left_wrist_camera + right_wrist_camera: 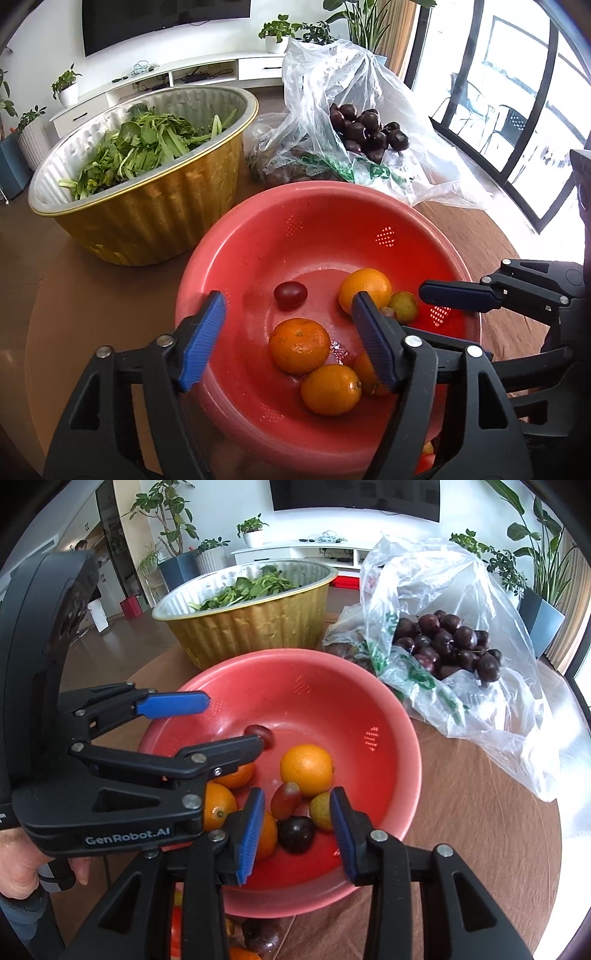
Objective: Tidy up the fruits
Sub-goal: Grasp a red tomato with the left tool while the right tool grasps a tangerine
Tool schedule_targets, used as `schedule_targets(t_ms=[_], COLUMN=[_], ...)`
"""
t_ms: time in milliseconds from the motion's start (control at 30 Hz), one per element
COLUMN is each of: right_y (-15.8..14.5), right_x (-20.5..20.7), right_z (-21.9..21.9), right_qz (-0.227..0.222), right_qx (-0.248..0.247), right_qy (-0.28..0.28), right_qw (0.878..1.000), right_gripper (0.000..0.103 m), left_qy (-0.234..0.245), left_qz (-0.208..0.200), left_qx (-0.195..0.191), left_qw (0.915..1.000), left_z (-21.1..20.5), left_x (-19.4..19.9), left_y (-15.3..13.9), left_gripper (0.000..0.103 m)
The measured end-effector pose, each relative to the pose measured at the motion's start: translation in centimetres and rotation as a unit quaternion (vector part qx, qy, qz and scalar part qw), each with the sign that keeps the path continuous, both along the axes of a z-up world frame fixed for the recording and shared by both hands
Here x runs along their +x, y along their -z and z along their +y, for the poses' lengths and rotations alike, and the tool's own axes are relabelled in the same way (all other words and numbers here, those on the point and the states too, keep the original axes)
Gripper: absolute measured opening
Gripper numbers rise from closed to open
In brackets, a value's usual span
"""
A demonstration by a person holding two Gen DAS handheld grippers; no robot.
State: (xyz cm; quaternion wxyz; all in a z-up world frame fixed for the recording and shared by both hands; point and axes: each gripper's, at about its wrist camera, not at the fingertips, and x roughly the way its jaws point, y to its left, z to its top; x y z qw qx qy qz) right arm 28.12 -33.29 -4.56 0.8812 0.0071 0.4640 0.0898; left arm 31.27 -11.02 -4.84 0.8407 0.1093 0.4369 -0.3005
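A red colander bowl (258, 236) (399, 738) holds several fruits. In the left wrist view it shows three oranges (299, 345), a small dark red fruit (290, 294) and a greenish one (404, 306). My left gripper (290, 325) (229, 723) hangs open over the bowl's near left side, nothing between its pads. My right gripper (297, 812) is open just above a dark plum (295, 834) and a reddish oval fruit (284, 799); its pads touch neither. An orange (306, 770) lies beyond them. One of the right gripper's fingers (458, 295) reaches in from the right.
A clear plastic bag (325, 85) (480, 590) with several dark plums (369, 129) (454, 646) lies behind the bowl on the round brown table (480, 830). A gold foil basin (147, 214) (255, 627) of leafy greens stands at the back left. More fruit (258, 938) lies at the bowl's near side.
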Motion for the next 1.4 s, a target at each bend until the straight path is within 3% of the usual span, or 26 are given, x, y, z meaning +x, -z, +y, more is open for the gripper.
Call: schedule_targets(t_ms=[100, 133, 200, 267, 333, 467, 600, 733, 900, 1267, 1400], right_y=[-0.9, -1.3, -2.3, -3.3, -3.9, -3.9, -2.7, -0.9, 0.1, 0.5, 0.8], right_x=[-1.1, -1.6, -2.8, -4.6, -6.4, -9.6, -12.9, -15.2, -16.5, -17.2, -17.2], right_z=[-0.5, -0.7, -1.2, -2.0, -2.6, -3.2, -3.2, -2.6, -0.9, -1.4, -1.6], right_qz=[-0.011, -0.016, -0.029, -0.043, -0.054, -0.057, -0.052, -0.033, -0.029, -0.034, -0.031], right_qx=[0.006, 0.008, 0.015, 0.038, 0.059, 0.084, 0.098, 0.114, 0.089, 0.085, 0.088], right_qy=[0.003, 0.004, 0.009, 0.016, 0.022, 0.036, 0.044, 0.049, 0.035, 0.049, 0.051], right_qw=[1.0, 1.0, 0.999, 0.998, 0.997, 0.994, 0.993, 0.992, 0.995, 0.995, 0.994], right_gripper=[0.04, 0.04, 0.045, 0.057, 0.062, 0.063, 0.063, 0.063, 0.063, 0.063, 0.063], left_qy=[-0.007, -0.011, -0.019, -0.024, -0.027, -0.025, -0.021, -0.025, -0.045, -0.001, 0.01], left_qz=[-0.006, -0.009, -0.017, -0.028, -0.037, -0.065, -0.1, -0.067, -0.016, -0.002, 0.009], left_qx=[-0.012, -0.015, -0.034, -0.056, -0.062, -0.062, -0.017, -0.006, 0.0, 0.019, 0.018], left_qw=[0.9999, 0.9998, 0.9991, 0.9978, 0.997, 0.9956, 0.9946, 0.9974, 0.9989, 0.9998, 0.9997], left_z=[0.9, 1.3, 2.5, 3.8, 4.9, 6.6, 7.3, 7.8, 8.4, 5.3, 4.2], left_x=[-0.7, -1.1, -2.1, -3.5, -5.1, -9.3, -14.4, -17.9, -19.6, -18.4, -18.1], left_y=[-1.1, -1.5, -2.7, -3.8, -4.6, -5.2, -3.9, -1.4, 1.5, 2.4, 2.9], left_gripper=[0.079, 0.085, 0.095, 0.103, 0.103, 0.103, 0.103, 0.103, 0.103, 0.102, 0.09])
